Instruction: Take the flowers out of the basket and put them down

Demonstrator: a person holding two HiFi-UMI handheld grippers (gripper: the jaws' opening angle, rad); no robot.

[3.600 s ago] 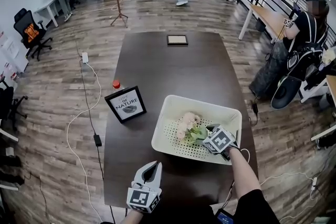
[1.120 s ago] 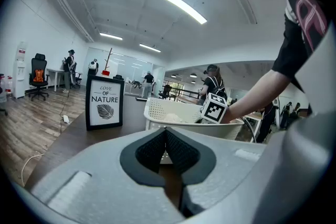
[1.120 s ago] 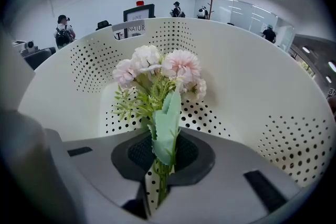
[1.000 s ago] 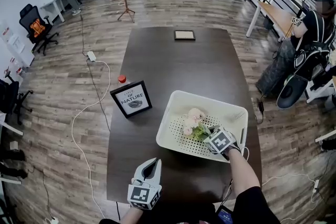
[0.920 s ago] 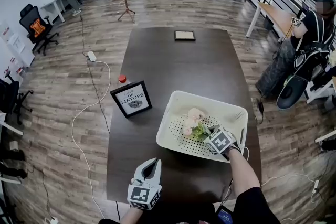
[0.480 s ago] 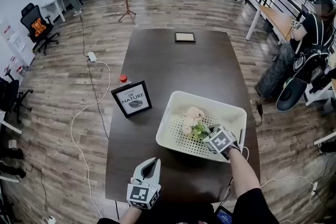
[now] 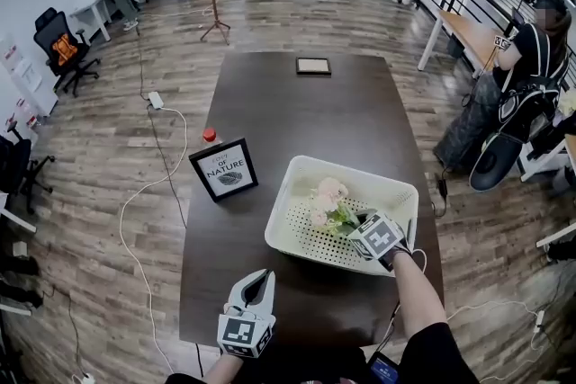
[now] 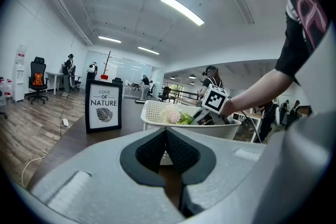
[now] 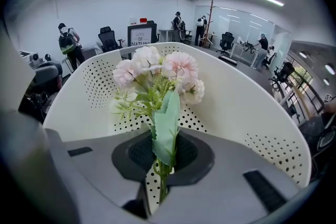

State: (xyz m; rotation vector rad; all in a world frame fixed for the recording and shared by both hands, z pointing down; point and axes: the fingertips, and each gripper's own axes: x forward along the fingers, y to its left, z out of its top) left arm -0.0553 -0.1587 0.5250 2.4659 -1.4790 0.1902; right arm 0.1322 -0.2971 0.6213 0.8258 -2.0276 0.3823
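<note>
Right hand-held gripper [image 7: 360, 222] clamped nearly shut on thin green stems of flowers [image 9: 157, 78], blooms raised inside white basket [image 7: 297, 180] on table [image 7: 297, 112]. Looked light, soft, crushable; best gripped by stems, not petals. Left hand-held gripper [image 7: 258, 286] closed, empty.

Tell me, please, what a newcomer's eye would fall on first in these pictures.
First, the bunch of pale pink flowers, its stem pinched in the right tongs within the white perforated basket on the near right of the dark table. Next, the black-framed sign standing left of the basket, and the left tongs, shut and empty, near the table's front edge.
</note>
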